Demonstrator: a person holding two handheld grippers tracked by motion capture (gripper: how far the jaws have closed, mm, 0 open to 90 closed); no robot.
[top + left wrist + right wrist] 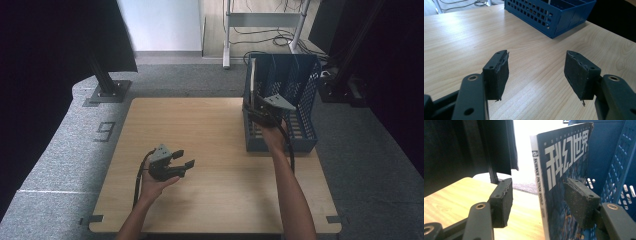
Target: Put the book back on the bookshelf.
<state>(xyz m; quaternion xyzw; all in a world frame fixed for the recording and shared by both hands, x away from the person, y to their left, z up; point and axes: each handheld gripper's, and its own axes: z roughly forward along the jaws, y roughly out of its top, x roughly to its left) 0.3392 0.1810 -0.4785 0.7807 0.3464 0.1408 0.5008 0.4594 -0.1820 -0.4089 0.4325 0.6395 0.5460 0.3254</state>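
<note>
We find the right gripper (536, 197) at the near left corner of the blue file rack (305, 107), jaws apart around a magazine (564, 170) that stands upright in the rack's leftmost slot. One pad lies close against its cover; contact seems likely, though we cannot confirm it. The left gripper (536, 72) hangs over the bare wooden table (220, 200), jaws wide, nothing between.

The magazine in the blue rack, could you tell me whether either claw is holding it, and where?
Neither yet: the right claw straddles the magazine at its spine edge, pads apart. The left claw is empty.
</note>
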